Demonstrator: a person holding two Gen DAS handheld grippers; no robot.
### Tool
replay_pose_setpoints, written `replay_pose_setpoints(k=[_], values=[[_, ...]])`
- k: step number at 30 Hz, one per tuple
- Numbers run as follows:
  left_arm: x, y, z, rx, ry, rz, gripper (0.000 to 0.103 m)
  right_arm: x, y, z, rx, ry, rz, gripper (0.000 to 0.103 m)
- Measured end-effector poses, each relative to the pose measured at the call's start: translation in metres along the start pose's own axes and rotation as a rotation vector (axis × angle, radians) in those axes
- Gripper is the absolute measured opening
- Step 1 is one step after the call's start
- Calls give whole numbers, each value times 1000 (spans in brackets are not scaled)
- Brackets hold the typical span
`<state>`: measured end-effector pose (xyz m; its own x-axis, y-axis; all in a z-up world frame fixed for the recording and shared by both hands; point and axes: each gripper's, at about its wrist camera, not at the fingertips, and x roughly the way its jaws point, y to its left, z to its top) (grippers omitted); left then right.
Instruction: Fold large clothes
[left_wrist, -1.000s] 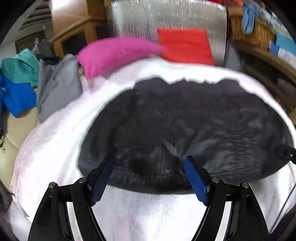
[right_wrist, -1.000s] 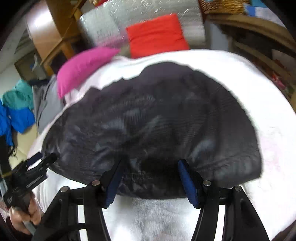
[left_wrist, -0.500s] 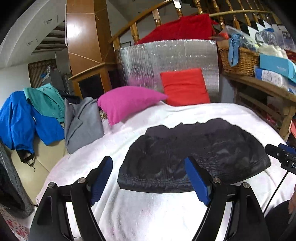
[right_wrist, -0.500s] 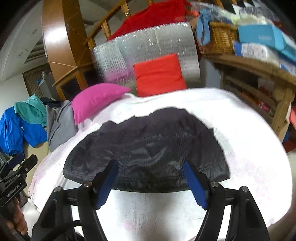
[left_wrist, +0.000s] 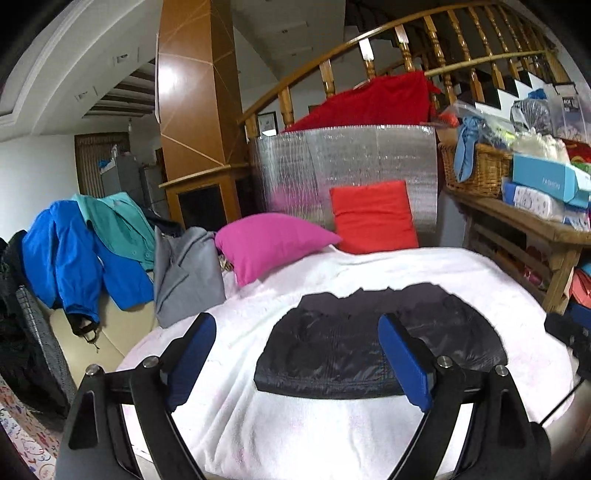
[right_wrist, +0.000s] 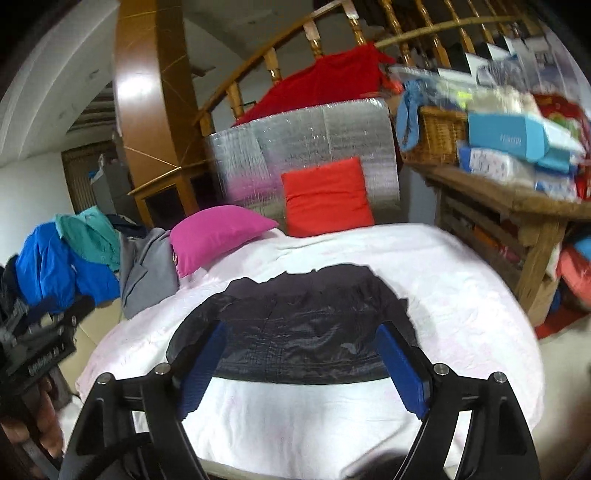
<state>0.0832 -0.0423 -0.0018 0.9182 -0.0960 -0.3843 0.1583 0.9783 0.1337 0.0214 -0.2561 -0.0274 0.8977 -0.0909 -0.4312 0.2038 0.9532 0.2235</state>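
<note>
Both wrist views look forward and slightly down from the bed's near edge, set well back. Shared: white bed (left_wrist: 369, 435), dark jacket (left_wrist: 332, 354) (right_wrist: 306, 332), pillows, stair railing.

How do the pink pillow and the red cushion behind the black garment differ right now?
The pink pillow is plump and lies tilted at the white blanket's far edge; the red cushion is flatter, squarer and stands upright against the silver foil mat. Both are plain and sit beyond the black garment.
</note>
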Motion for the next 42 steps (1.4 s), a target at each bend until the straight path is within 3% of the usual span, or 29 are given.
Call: replay_pose_setpoints(k=[3, 13, 42], values=[[-17, -1, 8, -8, -24, 18, 96, -20, 5, -2, -33, -23, -13, 86], [-65, 1, 26, -32, -102, 39, 99, -58, 11, 2, -10, -58, -52, 86], [-99, 5, 30, -2, -153, 51, 100, -69, 29, 8, 44, -42, -76, 86]])
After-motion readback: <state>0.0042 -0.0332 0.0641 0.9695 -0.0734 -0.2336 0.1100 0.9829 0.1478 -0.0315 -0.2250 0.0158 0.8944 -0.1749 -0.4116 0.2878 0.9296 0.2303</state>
